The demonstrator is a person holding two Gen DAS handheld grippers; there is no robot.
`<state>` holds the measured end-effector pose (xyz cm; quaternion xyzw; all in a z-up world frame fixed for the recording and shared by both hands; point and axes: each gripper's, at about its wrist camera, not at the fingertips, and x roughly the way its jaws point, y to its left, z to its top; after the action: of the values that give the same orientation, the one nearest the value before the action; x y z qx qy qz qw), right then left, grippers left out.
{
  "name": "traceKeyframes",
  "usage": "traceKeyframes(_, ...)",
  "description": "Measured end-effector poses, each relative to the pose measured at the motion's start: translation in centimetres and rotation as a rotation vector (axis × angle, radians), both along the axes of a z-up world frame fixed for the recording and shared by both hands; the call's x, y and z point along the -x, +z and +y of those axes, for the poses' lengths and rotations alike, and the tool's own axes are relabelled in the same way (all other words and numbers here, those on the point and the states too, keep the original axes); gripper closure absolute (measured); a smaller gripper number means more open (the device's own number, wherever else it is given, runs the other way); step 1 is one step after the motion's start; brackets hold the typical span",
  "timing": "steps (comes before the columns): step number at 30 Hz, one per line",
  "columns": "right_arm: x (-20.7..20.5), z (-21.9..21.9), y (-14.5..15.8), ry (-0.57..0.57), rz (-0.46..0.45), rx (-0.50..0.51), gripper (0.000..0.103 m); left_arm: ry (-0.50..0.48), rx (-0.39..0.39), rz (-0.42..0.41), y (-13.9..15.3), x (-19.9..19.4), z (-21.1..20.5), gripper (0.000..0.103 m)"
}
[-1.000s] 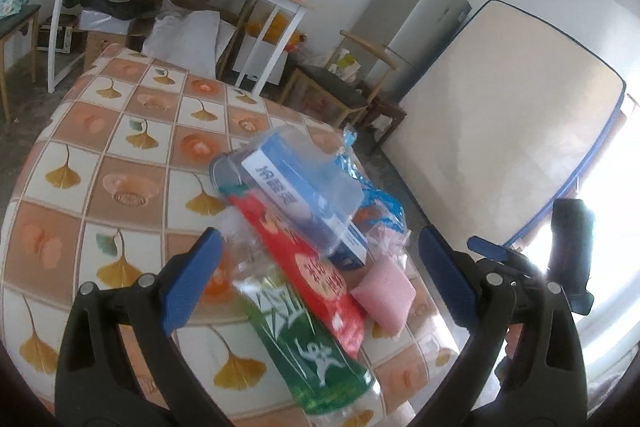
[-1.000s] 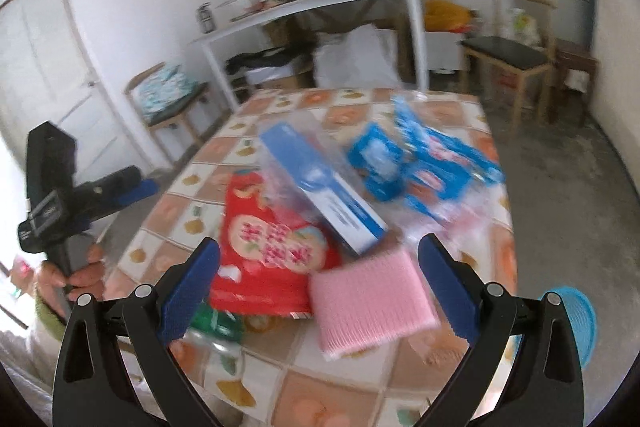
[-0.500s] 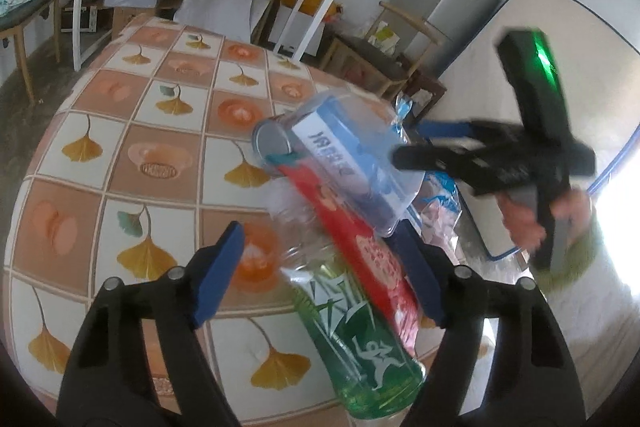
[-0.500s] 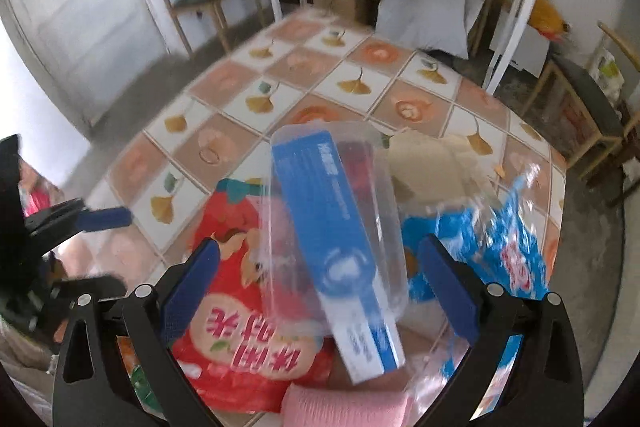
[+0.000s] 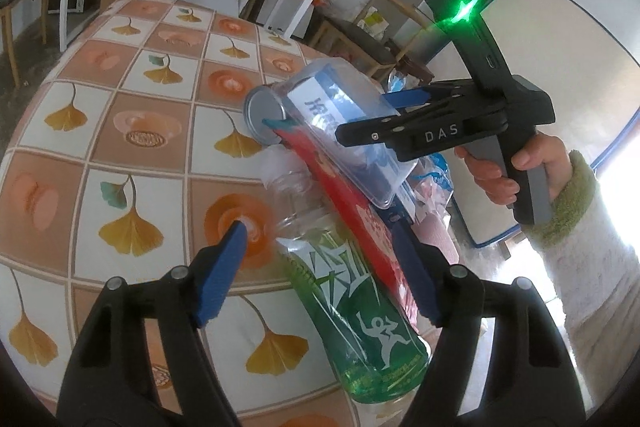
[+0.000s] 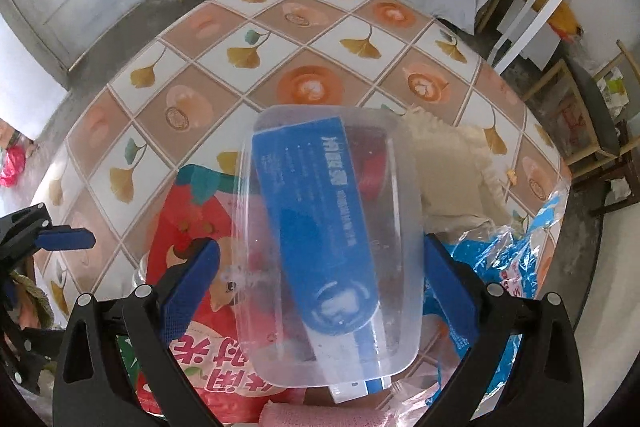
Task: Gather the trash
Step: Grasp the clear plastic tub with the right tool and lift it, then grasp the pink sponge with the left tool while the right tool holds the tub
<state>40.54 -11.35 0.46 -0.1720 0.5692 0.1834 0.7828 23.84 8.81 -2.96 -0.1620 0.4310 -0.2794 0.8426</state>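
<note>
**Over the trash pile, both grippers ready to grab**

On the table (image 6: 280, 39) with the leaf cloth sits a heap of trash near one edge. You have a clear plastic box (image 6: 332, 247) on top, with a blue carton (image 6: 316, 211) inside it. Under it lies a red snack bag (image 6: 188, 227). A green bottle (image 5: 352, 303) lies next to the red bag, and a blue wrapper (image 6: 516, 267) sits on the far side of the pile.

Your right gripper (image 6: 316, 287) is spread wide, one finger on each side of the clear box. Close slowly so the thin walls do not bend and pop out. Try to pinch the box near its middle, so it does not tip when you lift. Lift straight up, because the red bag below may slide.

Your left gripper (image 5: 320, 267) is spread wide too, with the green bottle between its fingers. The bottle is round and smooth, so squeeze it across its fat part. I think the fingers are not touching it yet, but the view bends a lot, so go easy.

Your right hand (image 5: 516, 171) holds its handle from the side and reaches in level over the pile. Your left gripper points down at a slant toward the bottle. Keep the two grippers apart so they do not bump.
</note>
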Motion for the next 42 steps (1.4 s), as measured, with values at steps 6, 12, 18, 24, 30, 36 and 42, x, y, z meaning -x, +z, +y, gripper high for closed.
traceKeyframes(6,-0.1,-0.8,0.8,-0.046,-0.02,-0.038,0.021,-0.002,0.008,0.011,-0.5,0.1,0.1,0.033)
traceKeyframes(12,0.7,-1.9,2.4,-0.084,-0.078,-0.069,0.021,-0.001,0.017,0.013,-0.6,0.3,0.2,0.033)
traceKeyframes(18,2.3,-3.9,4.7,-0.136,-0.128,-0.149,0.022,-0.018,0.032,-0.019,0.0,1.2,-0.1,0.033)
traceKeyframes(24,5.5,-6.8,7.8,-0.2,-0.2,-0.274,0.022,-0.073,0.037,-0.103,1.8,2.8,-0.9,0.033)
traceKeyframes(30,10.8,-11.6,10.4,-0.327,-0.273,-0.391,0.022,-0.235,0.03,-0.17,4.3,4.1,-3.5,0.02)
traceKeyframes(36,17.5,-17.2,9.6,-0.49,-0.299,-0.445,0.022,-0.468,-0.112,-0.173,5.3,4.8,-9.8,0.014)
traceKeyframes(42,23.5,-22.6,6.1,-0.671,-0.299,-0.465,0.022,-0.627,-0.251,-0.069,4.1,3.5,-16.5,0.013)
